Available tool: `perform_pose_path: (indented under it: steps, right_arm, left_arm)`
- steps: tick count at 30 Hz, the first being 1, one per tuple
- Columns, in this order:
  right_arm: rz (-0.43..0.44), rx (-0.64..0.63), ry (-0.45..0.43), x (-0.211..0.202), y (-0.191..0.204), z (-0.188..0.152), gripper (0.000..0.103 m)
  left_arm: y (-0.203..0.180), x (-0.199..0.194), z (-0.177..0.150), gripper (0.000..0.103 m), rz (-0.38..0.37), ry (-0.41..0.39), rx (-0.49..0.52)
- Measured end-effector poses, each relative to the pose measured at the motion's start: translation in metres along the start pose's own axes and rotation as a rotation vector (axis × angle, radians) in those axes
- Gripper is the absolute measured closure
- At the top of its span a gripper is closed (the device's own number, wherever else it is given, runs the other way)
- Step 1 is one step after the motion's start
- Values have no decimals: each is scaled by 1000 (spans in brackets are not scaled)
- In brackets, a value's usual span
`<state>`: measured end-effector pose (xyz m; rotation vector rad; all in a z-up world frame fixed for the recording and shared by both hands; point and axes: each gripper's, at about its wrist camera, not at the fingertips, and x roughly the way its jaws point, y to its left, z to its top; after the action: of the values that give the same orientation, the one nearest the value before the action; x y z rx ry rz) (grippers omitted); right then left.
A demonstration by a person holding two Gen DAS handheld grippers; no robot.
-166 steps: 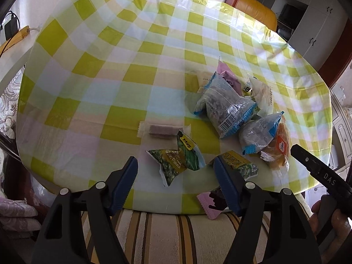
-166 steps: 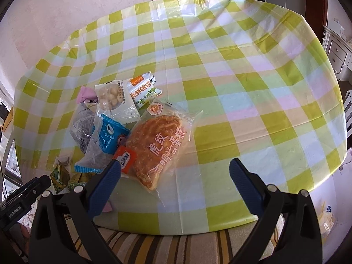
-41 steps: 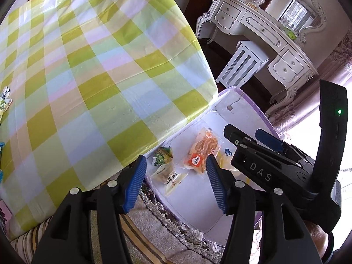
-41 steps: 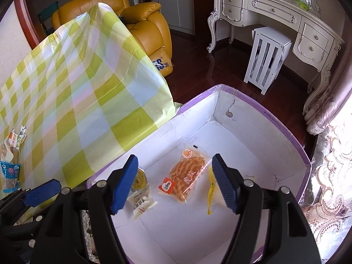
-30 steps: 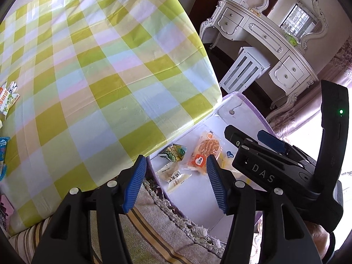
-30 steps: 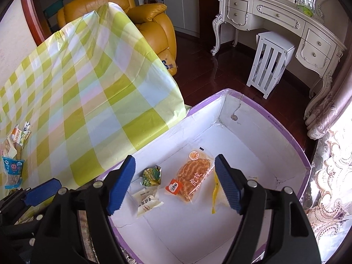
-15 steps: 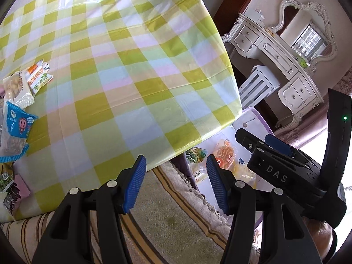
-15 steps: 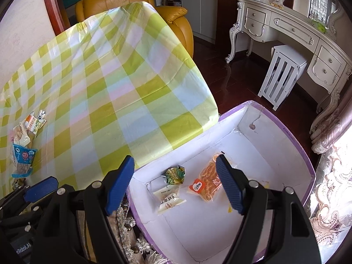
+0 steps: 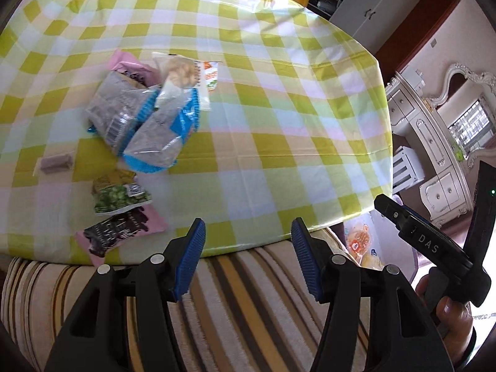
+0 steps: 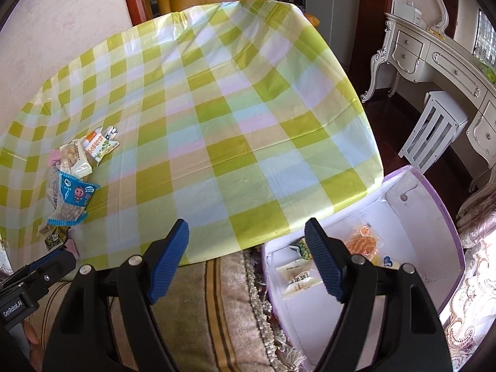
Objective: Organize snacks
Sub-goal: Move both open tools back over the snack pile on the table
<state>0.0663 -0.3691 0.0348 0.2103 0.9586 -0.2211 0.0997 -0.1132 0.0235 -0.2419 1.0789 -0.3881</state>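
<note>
While both tongs, left tongs [image 9: 248, 235] and right tongs [image 10: 246, 238], gape empty, snack packets [image 9: 145, 114] lie heaped on the table [image 9: 263, 124]. Purple-rimmed box [image 10: 434, 217] beside it holds a few packets.

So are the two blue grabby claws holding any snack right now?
No, nothing is held. The left gripper and the right gripper are both open and empty, with only the green checked tablecloth showing between their pads.

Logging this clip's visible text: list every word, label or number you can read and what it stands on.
"DAS": on the right gripper body, left wrist view.
"GenRobot.AI": on the left gripper body, right wrist view.
Print on the snack packets on the table and in the box: too small or blurred to read.
</note>
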Motion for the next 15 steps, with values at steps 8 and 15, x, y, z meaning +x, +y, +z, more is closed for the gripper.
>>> perform_pose_path:
  steps: [8,15]
  right_arm:
    - [95,-99,36,3,55,-3,25]
    - [181,-186,98,10,103,-14,24]
  left_arm:
    - [63,-18,-2,43,63,-9,-120]
    - [93,-21,-1,34,85,17,-117]
